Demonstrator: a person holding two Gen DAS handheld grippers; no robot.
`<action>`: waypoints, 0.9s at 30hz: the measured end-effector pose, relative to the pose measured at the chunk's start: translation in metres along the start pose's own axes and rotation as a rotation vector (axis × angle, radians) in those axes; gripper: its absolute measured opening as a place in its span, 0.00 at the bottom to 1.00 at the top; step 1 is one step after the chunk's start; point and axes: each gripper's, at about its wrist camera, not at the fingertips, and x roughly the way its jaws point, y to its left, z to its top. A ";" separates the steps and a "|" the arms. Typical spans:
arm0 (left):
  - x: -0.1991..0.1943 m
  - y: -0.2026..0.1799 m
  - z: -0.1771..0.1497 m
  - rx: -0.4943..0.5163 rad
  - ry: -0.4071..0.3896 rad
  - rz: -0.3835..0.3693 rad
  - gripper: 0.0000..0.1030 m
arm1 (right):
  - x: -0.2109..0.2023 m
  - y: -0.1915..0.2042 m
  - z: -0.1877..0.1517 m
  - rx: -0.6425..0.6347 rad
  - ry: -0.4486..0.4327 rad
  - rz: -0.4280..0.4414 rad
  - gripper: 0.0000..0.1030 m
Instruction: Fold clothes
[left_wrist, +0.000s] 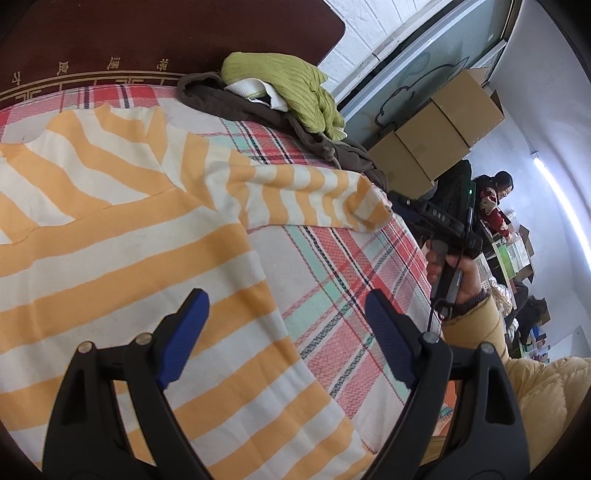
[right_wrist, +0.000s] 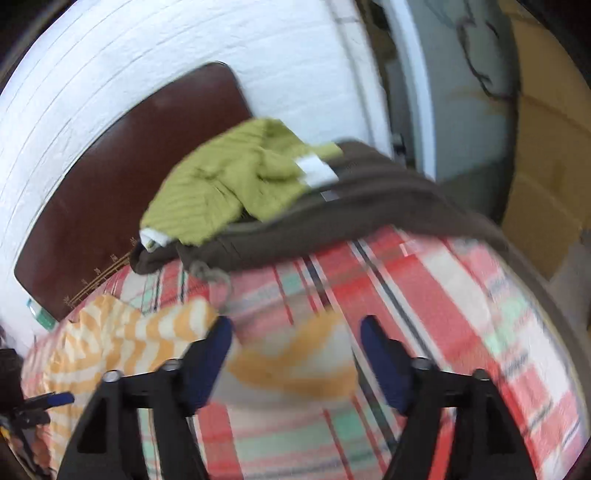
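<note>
Two grippers, both w/ blue pads spread wide, holding nothing. Left gripper (left_wrist: 284, 306): hovers over lower body of orange-and-white striped shirt (left_wrist: 110, 240), which lies spread flat on plaid bedsheet (left_wrist: 332, 280); one sleeve (left_wrist: 314, 199) stretched out toward bed edge. Right gripper (right_wrist: 295, 332): over sleeve end, cloth between the fingers but not pinched; view blurred. Farther back on sheet: brown garment (left_wrist: 258, 110) w/ drawstring, green knit sweater (left_wrist: 288, 85) heaped on top, white item tucked between. Behind: dark red headboard (left_wrist: 166, 33), white brick wall (right_wrist: 147, 66). Bkgd, left view: cardboard boxes (left_wrist: 436, 133), a seated person (left_wrist: 495, 199).
</note>
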 end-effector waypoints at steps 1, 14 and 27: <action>0.001 0.000 0.000 0.000 0.000 -0.002 0.84 | 0.002 -0.005 -0.008 0.011 0.016 -0.001 0.74; -0.001 -0.002 0.001 -0.008 -0.010 -0.018 0.84 | 0.028 -0.005 -0.032 0.076 0.003 0.165 0.14; 0.009 0.003 0.009 -0.016 -0.008 -0.038 0.84 | -0.022 0.003 -0.038 0.368 -0.064 0.599 0.14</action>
